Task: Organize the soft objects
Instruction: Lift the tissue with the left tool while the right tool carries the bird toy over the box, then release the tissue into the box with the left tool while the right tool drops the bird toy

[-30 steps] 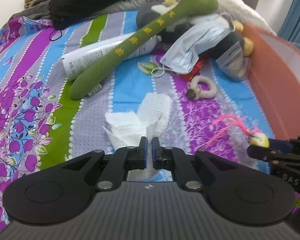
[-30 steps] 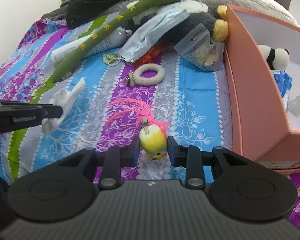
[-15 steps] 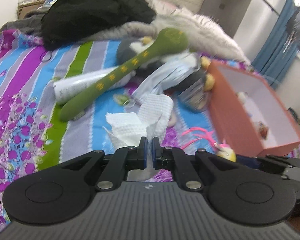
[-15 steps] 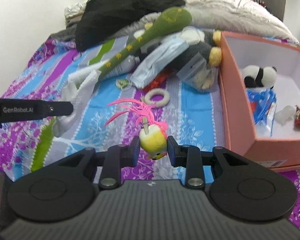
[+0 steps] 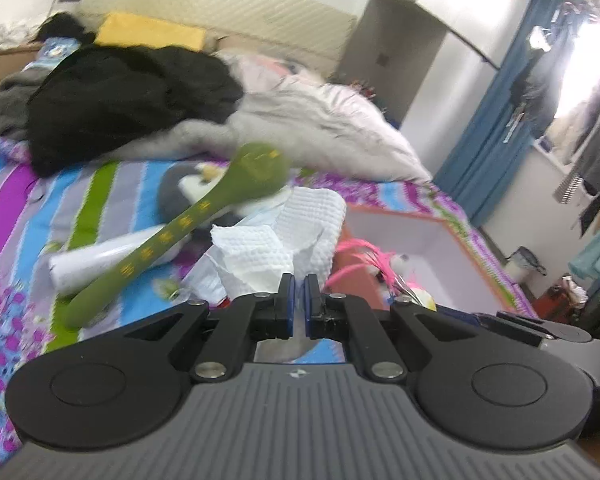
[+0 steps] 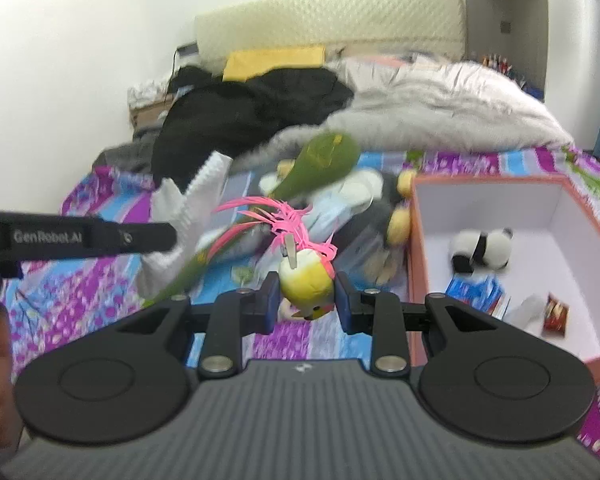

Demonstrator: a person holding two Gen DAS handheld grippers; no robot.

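My left jaws [image 5: 299, 294] pinch the cloth [image 5: 276, 240]; my right jaws [image 6: 306, 294] grip the bird [image 6: 306, 280]. I should carry both over the box [image 6: 416, 240] wall before letting go.

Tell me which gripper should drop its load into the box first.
Right, probably. The right gripper, shut on the bird toy, sits beside the orange box. The left gripper, pinching the white cloth, is farther away.

Both wrist views low, bedward.
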